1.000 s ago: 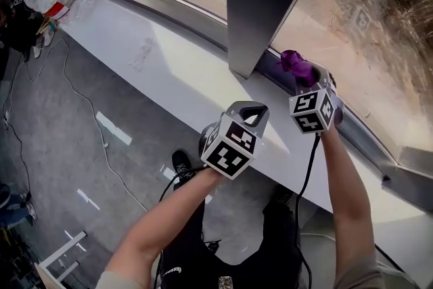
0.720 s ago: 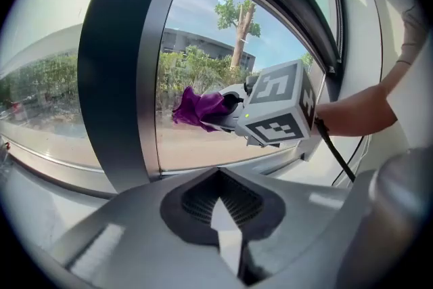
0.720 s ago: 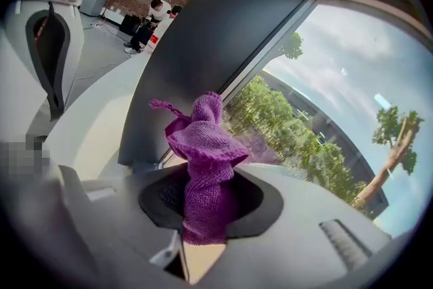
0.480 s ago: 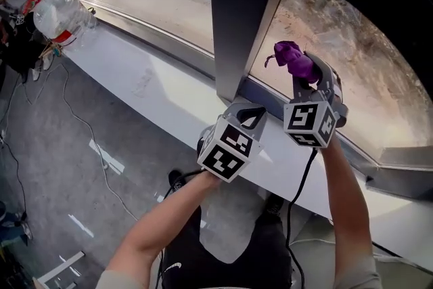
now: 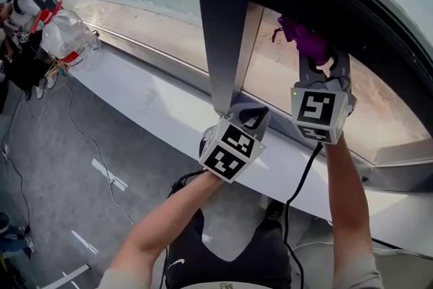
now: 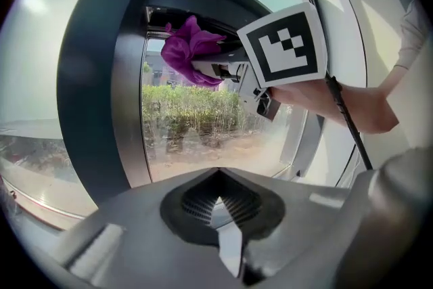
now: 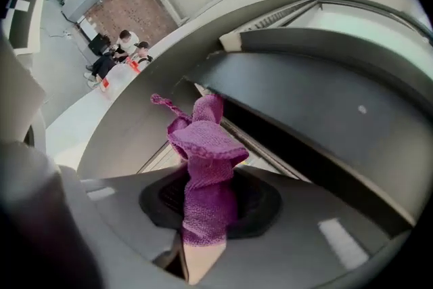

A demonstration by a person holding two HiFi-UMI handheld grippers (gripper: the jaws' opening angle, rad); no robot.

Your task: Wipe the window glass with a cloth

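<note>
A purple cloth [image 5: 306, 40] [image 7: 203, 172] [image 6: 191, 52] is pinched in my right gripper [image 5: 318, 59], which is shut on it and raised high against the upper part of the window glass [image 5: 379, 78], close to the dark top frame [image 7: 298, 118]. The cloth bunches up past the jaws. My left gripper [image 5: 249, 117] hangs lower, just in front of the dark vertical window post [image 5: 223, 24]; its jaws are shut with nothing between them, pointing at the glass [image 6: 203, 125].
A white sill [image 5: 155, 101] runs below the window. A clear plastic bottle [image 5: 67, 34] lies at the sill's far left end. Cables [image 5: 40, 139] trail over the grey floor. A black cord [image 5: 298, 193] hangs from my right gripper.
My right gripper has risen up the pane with the cloth, from near the sill to near the top frame. The left gripper has stayed by the post.
</note>
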